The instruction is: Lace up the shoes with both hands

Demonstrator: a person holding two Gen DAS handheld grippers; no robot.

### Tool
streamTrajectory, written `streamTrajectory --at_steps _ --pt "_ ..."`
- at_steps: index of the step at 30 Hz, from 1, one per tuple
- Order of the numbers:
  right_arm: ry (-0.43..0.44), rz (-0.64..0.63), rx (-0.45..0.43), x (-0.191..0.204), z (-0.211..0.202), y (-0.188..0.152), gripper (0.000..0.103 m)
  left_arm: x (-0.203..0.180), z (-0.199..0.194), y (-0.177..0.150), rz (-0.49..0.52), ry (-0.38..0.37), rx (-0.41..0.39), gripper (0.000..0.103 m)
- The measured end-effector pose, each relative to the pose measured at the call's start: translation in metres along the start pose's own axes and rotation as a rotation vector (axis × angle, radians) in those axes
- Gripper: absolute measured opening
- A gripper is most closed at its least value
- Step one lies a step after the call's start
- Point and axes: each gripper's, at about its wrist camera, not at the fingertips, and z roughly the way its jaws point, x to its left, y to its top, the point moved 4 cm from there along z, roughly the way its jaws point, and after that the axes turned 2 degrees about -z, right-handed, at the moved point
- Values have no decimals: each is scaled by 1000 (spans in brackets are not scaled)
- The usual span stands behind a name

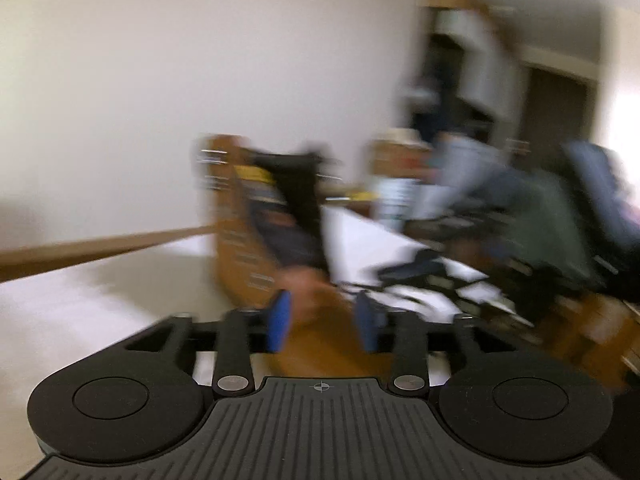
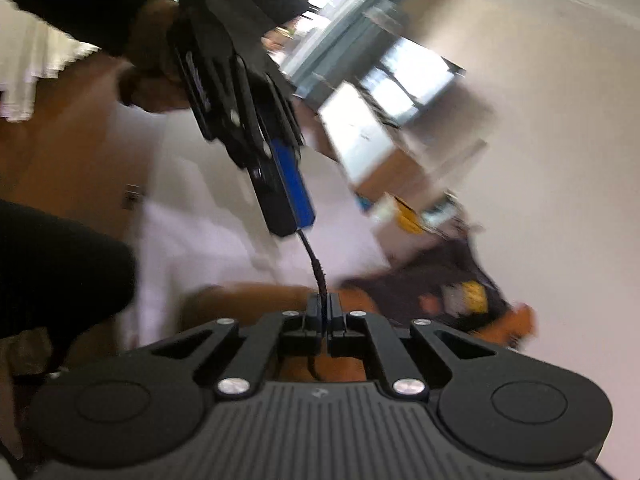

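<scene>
Both views are motion-blurred. In the left wrist view my left gripper [image 1: 324,324] stands open, its blue pads [image 1: 279,326] apart, with only the brown surface between them. In the right wrist view my right gripper [image 2: 323,308] is shut on a dark shoelace [image 2: 316,264]. The lace runs up from its tips to the tip of the left gripper [image 2: 290,216], seen from the side, which hangs above. I cannot tell whether that gripper touches the lace. A dark shoe with yellow marks [image 2: 452,292] lies blurred to the right; it may also show in the left wrist view [image 1: 288,216].
A white cloth [image 2: 208,216] covers part of a brown wooden surface [image 2: 60,152]. Cardboard boxes [image 1: 236,216] and clutter [image 1: 500,216] stand at the back right. A white wall [image 1: 160,80] fills the left. A person's dark sleeve [image 2: 52,256] is at the left.
</scene>
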Motion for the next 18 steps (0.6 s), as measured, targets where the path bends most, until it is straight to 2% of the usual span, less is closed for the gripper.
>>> streamTrajectory --at_steps 2,4,10,12,14,17,18 --pt "-50 -16 29 -1 4 -1 3 3 14 12 -56 74 42 45" --pt "-86 -37 57 0 9 -1 3 4 29 22 -89 117 89 42" --pt "-133 -88 89 2 10 -7 3 -8 60 38 -45 220 220 42" --pt "-141 -90 91 2 10 -7 3 -10 66 40 -28 235 256 41" --pt "-156 -94 93 2 11 -7 3 -10 69 43 -33 229 286 35" --pt "-167 -104 104 2 15 -5 3 -4 69 45 -75 187 309 23" --pt "-174 -119 119 2 18 -4 3 -1 68 46 -99 163 316 23"
